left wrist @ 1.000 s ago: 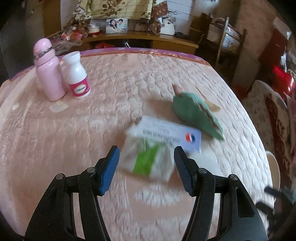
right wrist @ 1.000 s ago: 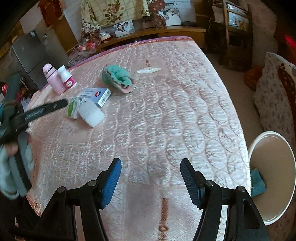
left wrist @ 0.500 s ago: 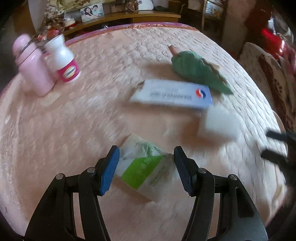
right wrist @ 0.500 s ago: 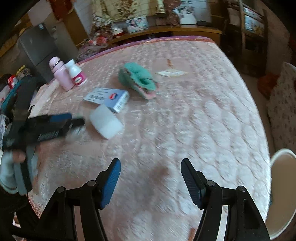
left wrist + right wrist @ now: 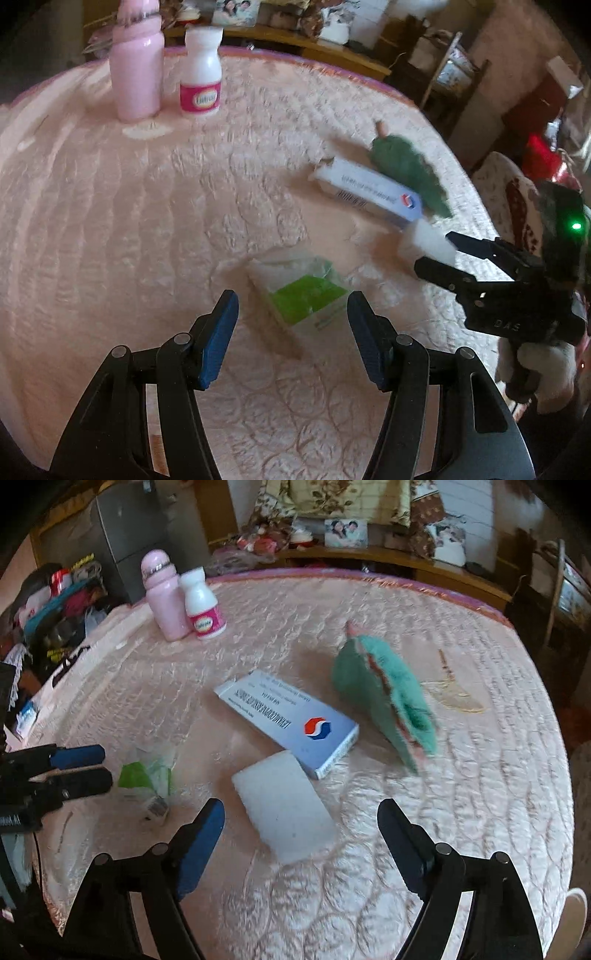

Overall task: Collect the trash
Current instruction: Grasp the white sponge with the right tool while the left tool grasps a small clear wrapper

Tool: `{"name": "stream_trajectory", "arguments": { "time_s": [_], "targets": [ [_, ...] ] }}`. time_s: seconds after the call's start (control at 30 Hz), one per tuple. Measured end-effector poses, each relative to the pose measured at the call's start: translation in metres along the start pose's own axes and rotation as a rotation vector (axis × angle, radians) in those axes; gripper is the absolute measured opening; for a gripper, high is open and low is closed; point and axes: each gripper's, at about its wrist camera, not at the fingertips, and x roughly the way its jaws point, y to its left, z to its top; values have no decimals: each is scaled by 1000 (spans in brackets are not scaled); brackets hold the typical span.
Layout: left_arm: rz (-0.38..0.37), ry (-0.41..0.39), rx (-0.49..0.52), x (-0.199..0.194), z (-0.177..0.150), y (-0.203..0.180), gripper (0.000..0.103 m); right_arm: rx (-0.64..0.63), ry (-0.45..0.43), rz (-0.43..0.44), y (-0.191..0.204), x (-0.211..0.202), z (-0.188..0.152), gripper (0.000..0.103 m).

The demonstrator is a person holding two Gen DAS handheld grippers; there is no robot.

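A crumpled green and white wrapper lies on the pink quilted bed. My left gripper hovers over it, open, with the wrapper just ahead of and between the blue pads, untouched. A white foam pad lies flat in front of my right gripper, whose jaws are opening, and the pad's near end sits between the fingertips without contact. In the left wrist view the right gripper reaches in from the right at the white pad. In the right wrist view the left gripper sits beside the wrapper.
A blue and white carton and a green cloth toy lie just beyond the pad. A pink bottle and a white pill bottle stand at the far left. A white bin rim shows past the bed's right edge.
The right gripper swung left across the bed to the white pad and its jaws widened. The left gripper drifted and tilted down over the wrapper, its opening unchanged.
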Motion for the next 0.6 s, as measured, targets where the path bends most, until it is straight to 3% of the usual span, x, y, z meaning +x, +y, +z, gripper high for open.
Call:
{"name": "stream_trajectory", "arguments": {
  "time_s": [0.07, 0.1, 0.2, 0.23, 0.27, 0.4, 0.6],
  "targets": [
    [20, 11, -28, 12, -3, -1, 60, 3, -5, 15, 0, 3, -2, 54],
    [32, -21, -27, 10, -3, -2, 60, 6, -13, 23, 1, 3, -4, 41],
    [26, -37, -30, 16, -1, -9, 58, 4, -33, 13, 3, -1, -10, 39],
    [32, -56, -31, 16, -2, -11, 51, 3, -33, 13, 3, -3, -13, 39],
    [43, -59, -25, 17, -2, -13, 37, 7, -35, 11, 2, -7, -17, 39],
    [14, -60, -16, 14, -1, -18, 16, 27, -60, 11, -4, -28, -31, 39],
    [-37, -82, 42, -3, -6, -44, 10, 69, -89, 2, -17, -60, -52, 39]
  ]
}}
